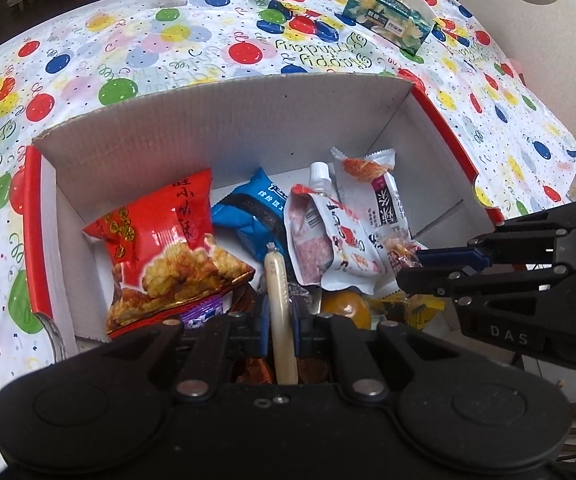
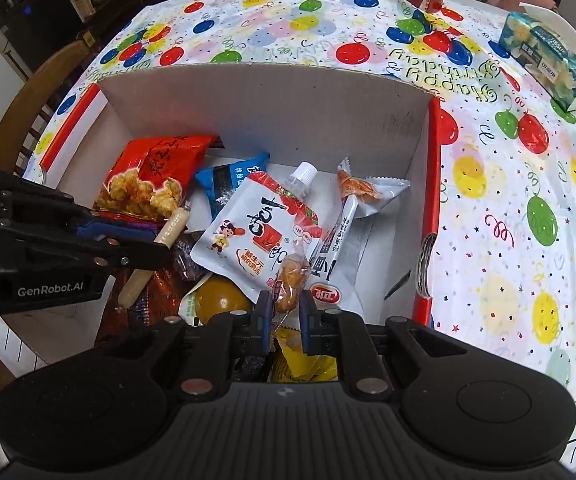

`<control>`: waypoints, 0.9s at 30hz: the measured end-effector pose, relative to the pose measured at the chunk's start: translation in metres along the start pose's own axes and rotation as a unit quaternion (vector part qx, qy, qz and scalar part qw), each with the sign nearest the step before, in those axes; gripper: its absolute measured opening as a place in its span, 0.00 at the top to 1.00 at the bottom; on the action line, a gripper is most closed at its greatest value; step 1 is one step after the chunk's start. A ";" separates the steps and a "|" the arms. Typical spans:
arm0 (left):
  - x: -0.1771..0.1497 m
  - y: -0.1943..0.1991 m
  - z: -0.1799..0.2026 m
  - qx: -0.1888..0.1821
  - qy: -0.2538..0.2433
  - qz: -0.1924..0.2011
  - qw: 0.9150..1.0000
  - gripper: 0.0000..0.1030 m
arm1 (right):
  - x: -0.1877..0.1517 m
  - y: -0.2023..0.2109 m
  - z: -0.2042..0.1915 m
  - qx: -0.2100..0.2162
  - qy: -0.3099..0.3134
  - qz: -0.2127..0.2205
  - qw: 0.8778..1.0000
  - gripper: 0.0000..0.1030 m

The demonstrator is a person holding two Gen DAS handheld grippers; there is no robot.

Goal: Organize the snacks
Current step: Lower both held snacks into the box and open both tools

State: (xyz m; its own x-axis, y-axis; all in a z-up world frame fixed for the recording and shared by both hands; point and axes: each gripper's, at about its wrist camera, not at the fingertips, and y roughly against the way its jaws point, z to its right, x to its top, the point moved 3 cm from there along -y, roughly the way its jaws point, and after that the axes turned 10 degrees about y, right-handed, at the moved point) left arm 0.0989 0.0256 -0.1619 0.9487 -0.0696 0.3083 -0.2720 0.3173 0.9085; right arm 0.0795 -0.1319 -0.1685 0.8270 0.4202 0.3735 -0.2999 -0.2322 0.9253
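looking down from the left wrist camera, the left gripper (image 1: pixel 279 316) is clamped on a pale sausage stick (image 1: pixel 279 292) that runs lengthwise between its blue-padded fingers and points toward the far wall of an open cardboard box (image 1: pixel 224 120). the box is white inside with red outer edges and sits on a tablecloth (image 1: pixel 168 52) printed with coloured balloons. inside the box, a red snack bag (image 1: pixel 160 240) showing fried pieces lies at the left, a blue packet (image 1: pixel 254 212) sits behind the sausage, and a white spout pouch (image 1: pixel 319 236) leans against a long white wrapper (image 1: pixel 383 204) at the right. an orange-brown round item (image 1: pixel 345 308) lies just beside the left gripper's right finger. the right gripper (image 1: pixel 411 268) comes in from the right edge over the box, fingers close together around a small clear-wrapped snack (image 1: pixel 401 258). a green tissue box (image 1: pixel 391 20) stands well apart on the far side of the table.

from the right wrist camera, the right gripper (image 2: pixel 284 312) is closed on the small clear-wrapped snack (image 2: pixel 289 280), which holds golden-orange pieces and rises above the fingertips over the spout pouch (image 2: pixel 256 232). the left gripper (image 2: pixel 156 248) reaches in from the left, gripping the sausage stick (image 2: pixel 174 222), held tilted above the snacks. the red snack bag (image 2: pixel 156 168) lies at the far left of the box (image 2: pixel 288 100), the long white wrapper (image 2: pixel 339 240) to the right of the pouch, and the round item (image 2: pixel 220 300) near the lower middle. the tissue box (image 2: pixel 547 56) stands at the upper right on the tablecloth (image 2: pixel 507 200).
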 end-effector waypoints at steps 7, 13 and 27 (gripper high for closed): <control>-0.002 -0.001 0.000 0.004 -0.008 0.004 1.000 0.91 | -0.003 0.003 0.002 0.009 -0.025 0.007 1.000 0.85; -0.003 0.001 0.001 0.007 -0.005 0.009 1.000 0.90 | -0.006 0.013 0.000 0.021 -0.025 0.024 0.999 0.74; -0.005 0.042 0.021 0.033 0.021 0.085 0.996 0.34 | -0.016 0.065 0.015 0.033 -0.008 0.100 0.994 0.41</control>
State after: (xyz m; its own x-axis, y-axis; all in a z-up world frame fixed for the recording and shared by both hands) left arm 0.0792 0.0192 -0.1198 0.8939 0.0194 0.4479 -0.4373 0.2575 0.8617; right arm 0.0534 -0.1666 -0.1151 0.7608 0.3462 0.5489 -0.4289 -0.3666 0.8256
